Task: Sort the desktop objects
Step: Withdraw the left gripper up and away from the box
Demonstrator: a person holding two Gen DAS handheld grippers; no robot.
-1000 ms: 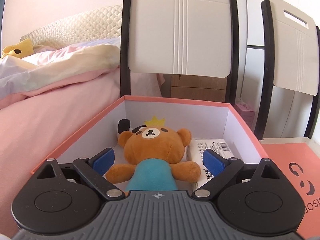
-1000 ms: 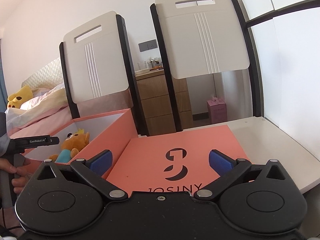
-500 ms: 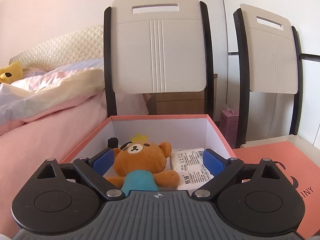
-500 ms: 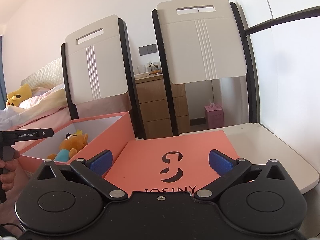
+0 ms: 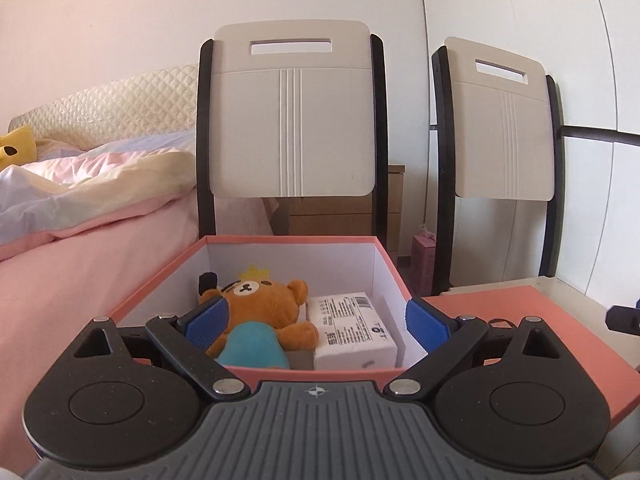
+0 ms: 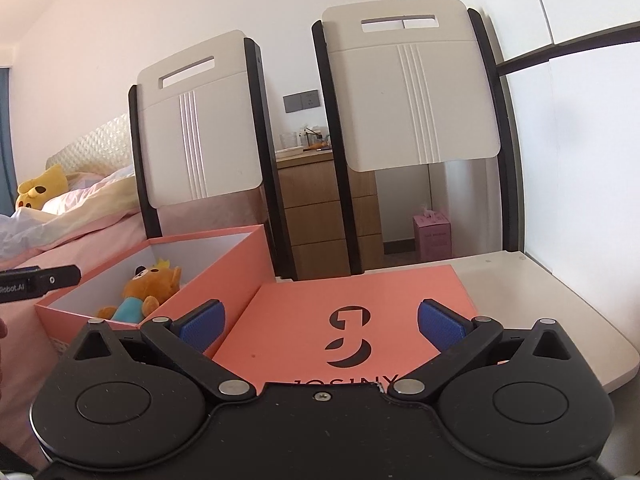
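Left tool [image 5: 316, 322] spread wide, empty, held level just short of the near wall of the open salmon box [image 5: 256, 240], blue pads framing its contents. Right tool [image 6: 320, 322] likewise spread wide and empty, poised above the flat salmon lid [image 6: 304, 312] with the dark logo, lying on the white desk [image 6: 560, 312] just right of the box. Inside the box: a brown plush bear [image 5: 264, 308] on its back, cream face and small yellow crown toward the far wall, teal belly toward the camera, soft and easily squashed; touching its right side, a white packet [image 5: 352, 328] with printed text and a barcode, lying flat against the right wall. Something grey under the bear's lower edge, too hidden to identify. Nothing loose visible on the desk apart from the lid. Judged stage: sorting into the box probably done or nearly so, closing likely next. Next move probably calls for pinching the lid by an edge, lifting it, carrying it left over the box and lowering it square on the rim, with the left tool clear of the opening. Beyond: two white chair backs [image 5: 292, 120], a pink bed [image 5: 80, 240] at left, a wooden drawer unit [image 6: 328, 216] behind.
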